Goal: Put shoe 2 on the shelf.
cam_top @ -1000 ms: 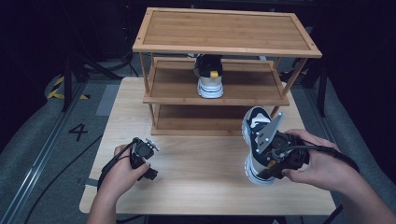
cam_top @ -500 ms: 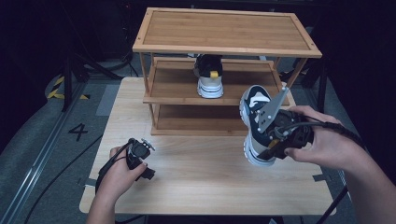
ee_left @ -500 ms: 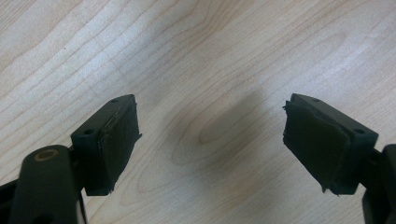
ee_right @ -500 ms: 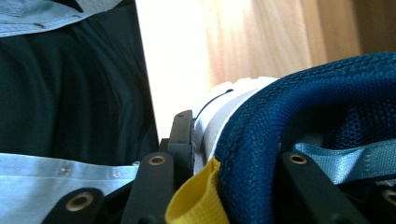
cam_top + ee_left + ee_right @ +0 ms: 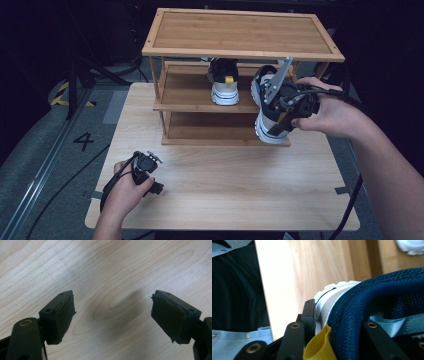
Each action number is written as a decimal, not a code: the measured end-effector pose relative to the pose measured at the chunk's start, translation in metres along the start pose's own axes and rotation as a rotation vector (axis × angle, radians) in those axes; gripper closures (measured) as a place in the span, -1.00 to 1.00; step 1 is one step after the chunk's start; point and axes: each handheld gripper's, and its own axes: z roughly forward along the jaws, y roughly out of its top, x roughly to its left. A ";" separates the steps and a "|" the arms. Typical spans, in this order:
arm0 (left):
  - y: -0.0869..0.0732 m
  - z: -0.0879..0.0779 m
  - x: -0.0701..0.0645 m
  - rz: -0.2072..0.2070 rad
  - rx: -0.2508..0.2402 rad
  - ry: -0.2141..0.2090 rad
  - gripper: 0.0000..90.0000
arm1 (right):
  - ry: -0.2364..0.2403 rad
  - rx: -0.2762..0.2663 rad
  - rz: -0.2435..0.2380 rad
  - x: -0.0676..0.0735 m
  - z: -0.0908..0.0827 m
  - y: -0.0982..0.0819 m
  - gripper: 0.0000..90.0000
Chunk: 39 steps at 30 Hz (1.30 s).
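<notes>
My right gripper (image 5: 282, 107) is shut on the heel collar of a navy and white sneaker (image 5: 267, 120), holding it in the air at the front right of the wooden shoe rack (image 5: 240, 50). In the right gripper view the navy mesh collar (image 5: 362, 315) and a yellow pull tab (image 5: 319, 347) sit between the jaws. A matching sneaker (image 5: 223, 82) stands on the rack's middle shelf. My left gripper (image 5: 145, 167) rests low over the table (image 5: 240, 185) at the front left, open, with bare wood between its pads (image 5: 60, 315).
The rack's top shelf is bare, and the middle shelf (image 5: 185, 97) has room to the left of the shoe. The lower shelf (image 5: 210, 131) looks bare. A dark floor with a painted "4" (image 5: 83, 141) lies left of the table.
My right gripper has lifted the sneaker up from the table and carried it away from the person, up to the rack's middle shelf. The left gripper has stayed in place.
</notes>
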 end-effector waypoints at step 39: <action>-0.021 -0.006 0.003 -0.014 0.002 -0.010 -0.58 | -0.051 -0.027 -0.035 -0.078 0.038 0.031 0.06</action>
